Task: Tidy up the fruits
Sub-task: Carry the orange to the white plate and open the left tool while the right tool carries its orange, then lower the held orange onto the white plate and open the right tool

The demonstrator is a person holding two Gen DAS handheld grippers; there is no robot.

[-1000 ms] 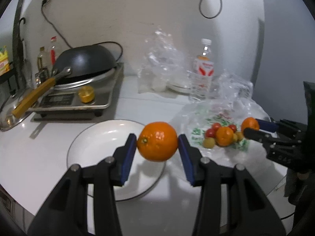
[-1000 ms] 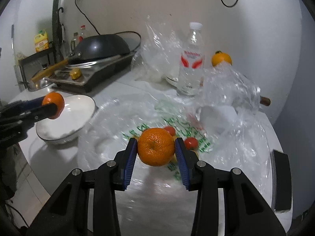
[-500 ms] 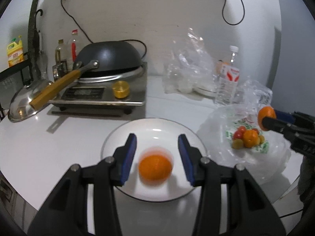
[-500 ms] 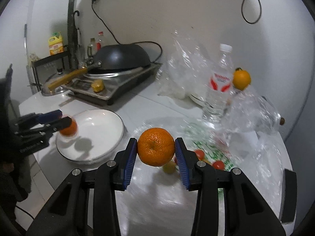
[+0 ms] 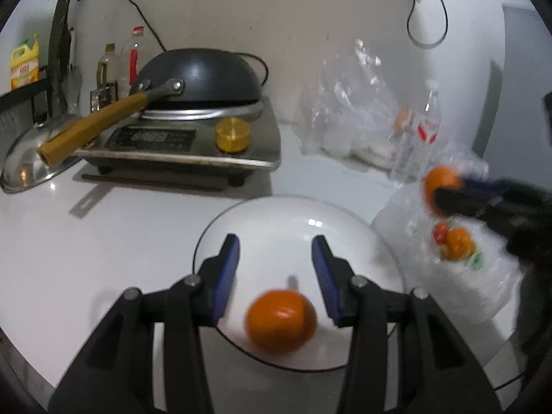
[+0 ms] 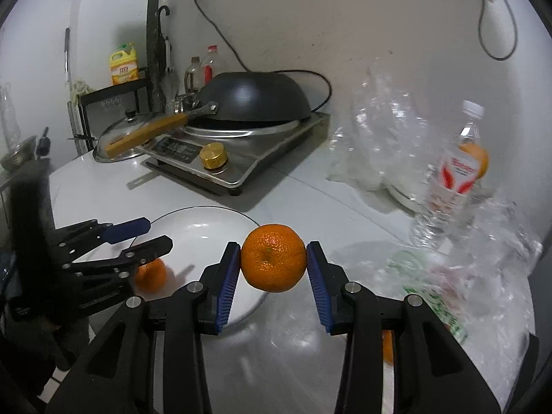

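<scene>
Orange mandarin (image 6: 273,258) between clamping fingers (image 6: 228,277).

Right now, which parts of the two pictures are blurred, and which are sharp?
Left wrist view: the orange on the plate and the right gripper are smeared; the wok is sharp. Right wrist view: the held orange is crisp; the plastic bag is blurred.

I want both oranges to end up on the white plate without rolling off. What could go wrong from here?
The loose orange looks blurred near the white plate's near rim, under the open left gripper; it might roll off. The right gripper carries its held orange toward the plate with the left gripper nearby, so they might collide.
</scene>
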